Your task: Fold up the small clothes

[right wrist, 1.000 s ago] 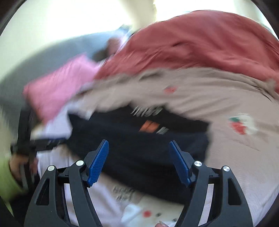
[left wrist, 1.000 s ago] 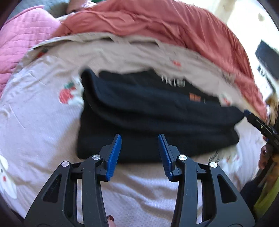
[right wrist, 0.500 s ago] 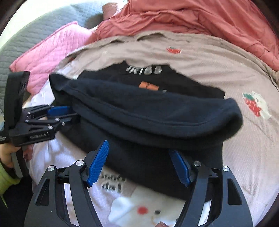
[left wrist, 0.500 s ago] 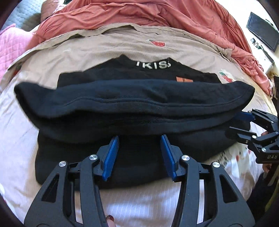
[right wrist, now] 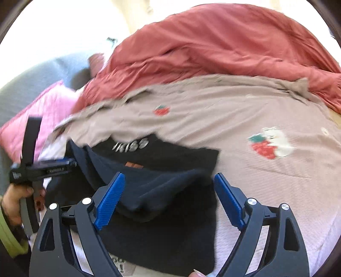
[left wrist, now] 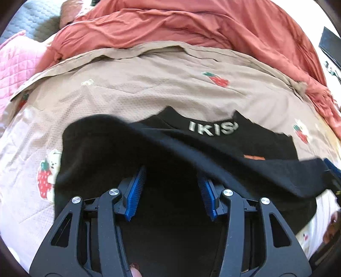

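A black garment [left wrist: 110, 153] with white collar lettering [left wrist: 213, 129] lies folded over on a beige strawberry-print sheet [left wrist: 149, 89]. My left gripper [left wrist: 171, 176] is open, its blue fingertips [left wrist: 136, 187] low over the folded black cloth, which hides their tips. In the right wrist view the same garment [right wrist: 166, 191] lies under my open right gripper [right wrist: 168, 185]. The left gripper [right wrist: 70, 163] shows at the garment's left edge there; the right gripper's blue tip [left wrist: 331, 168] shows at the garment's right edge in the left wrist view.
A rumpled red blanket [left wrist: 191, 27] lies heaped behind the sheet. A pink quilted pillow [left wrist: 12, 68] and grey cushion [left wrist: 32, 19] are at the far left. A dark screen [left wrist: 332, 46] stands far right.
Both grippers have moved forward and lower over the garment. The raised fold now sags lower at its middle and covers the left gripper's fingertips. Both stay open.
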`<state>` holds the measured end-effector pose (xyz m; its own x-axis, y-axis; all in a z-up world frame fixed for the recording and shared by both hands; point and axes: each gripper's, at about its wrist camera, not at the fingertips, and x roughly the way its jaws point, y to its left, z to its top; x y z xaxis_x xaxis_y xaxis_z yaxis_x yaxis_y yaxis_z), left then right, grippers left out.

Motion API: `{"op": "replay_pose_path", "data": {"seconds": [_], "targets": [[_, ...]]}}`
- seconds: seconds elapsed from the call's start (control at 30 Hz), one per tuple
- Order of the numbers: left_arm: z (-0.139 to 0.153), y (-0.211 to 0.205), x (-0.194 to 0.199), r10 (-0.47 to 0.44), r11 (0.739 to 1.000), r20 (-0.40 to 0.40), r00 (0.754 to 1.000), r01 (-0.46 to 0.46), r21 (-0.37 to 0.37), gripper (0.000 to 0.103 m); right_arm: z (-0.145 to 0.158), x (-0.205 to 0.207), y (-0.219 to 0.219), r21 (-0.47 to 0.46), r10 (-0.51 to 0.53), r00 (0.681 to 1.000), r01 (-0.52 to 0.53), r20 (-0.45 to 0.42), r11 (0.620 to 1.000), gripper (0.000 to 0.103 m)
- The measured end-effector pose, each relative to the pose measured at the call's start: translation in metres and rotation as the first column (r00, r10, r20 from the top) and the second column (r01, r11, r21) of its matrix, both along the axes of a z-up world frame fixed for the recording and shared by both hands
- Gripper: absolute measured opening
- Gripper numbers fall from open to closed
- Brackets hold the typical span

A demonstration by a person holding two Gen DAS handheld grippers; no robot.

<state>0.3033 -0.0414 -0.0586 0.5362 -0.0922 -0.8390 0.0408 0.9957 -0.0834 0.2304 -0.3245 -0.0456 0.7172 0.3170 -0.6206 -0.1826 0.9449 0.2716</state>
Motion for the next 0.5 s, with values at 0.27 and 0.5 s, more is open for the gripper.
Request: {"op": "replay_pose_path", "data": {"seconds": [0.27, 0.5], "targets": [[0.013, -0.030, -0.038, -0.117, 0.990, 0.033, 0.993, 0.119, -0.081, 0.044, -0.001, 0.007, -0.033, 0.057, -0.151, 0.988, 0.153, -0.029, 0.987, 0.088], [-0.006, -0.088, -0.040, -0.266, 0.952, -0.064, 0.962, 0.251, -0.174, 0.050, -0.010, 0.007, -0.067, 0.141, -0.278, 0.955, 0.291, -0.106, 0.946, 0.090]]}}
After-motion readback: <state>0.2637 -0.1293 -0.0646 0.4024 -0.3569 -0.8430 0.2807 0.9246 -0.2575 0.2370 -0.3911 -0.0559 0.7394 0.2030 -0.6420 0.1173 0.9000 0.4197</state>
